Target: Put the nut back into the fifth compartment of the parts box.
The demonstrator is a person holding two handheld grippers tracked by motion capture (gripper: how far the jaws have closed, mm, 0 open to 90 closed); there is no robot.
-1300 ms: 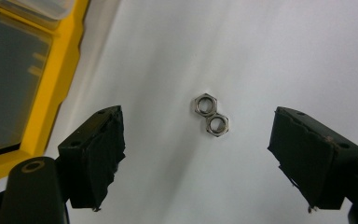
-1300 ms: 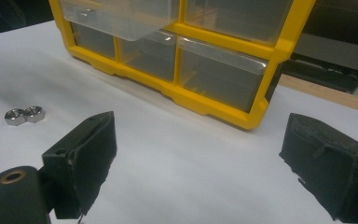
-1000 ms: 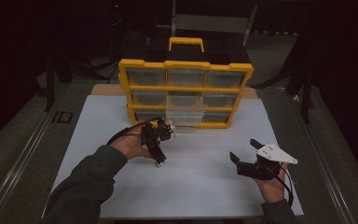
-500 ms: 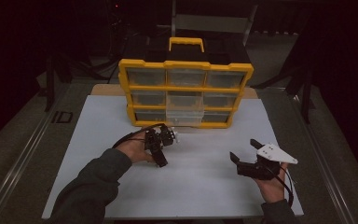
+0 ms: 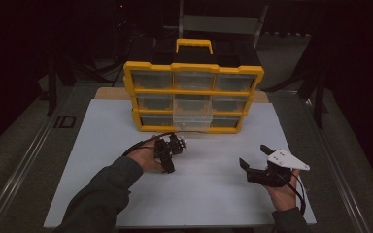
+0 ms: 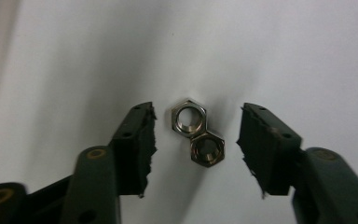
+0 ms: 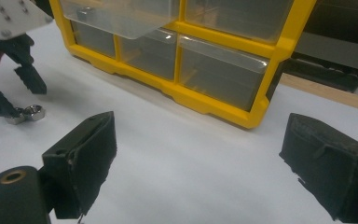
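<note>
Two shiny nuts (image 6: 198, 132) lie flat on the white sheet (image 5: 213, 194) that covers the desk. They touch each other, corner to corner. The left gripper (image 5: 169, 158) points down at them, and its two black jaws stand one on each side of the nuts. The jaws have just been closing in, but the pads (image 6: 135, 144) are not pressing on the nuts; there is a gap on both sides. In the right gripper view the nuts (image 7: 27, 113) sit at the far left, right by the tips of the left gripper (image 7: 14, 95). The right gripper (image 5: 255, 165) rests low over the sheet on the right side, well apart from the nuts. Its jaws are wide apart with nothing between them. It has a grey plate (image 5: 286, 158) on top. Behind both grippers stands a yellow box (image 5: 194, 94) with rows of clear drawers and a handle (image 5: 194, 46) on top. One drawer (image 5: 192, 119) in the bottom middle is pulled out toward the person. The person's left sleeve (image 5: 102, 194) comes in from the bottom of the high view.
</note>
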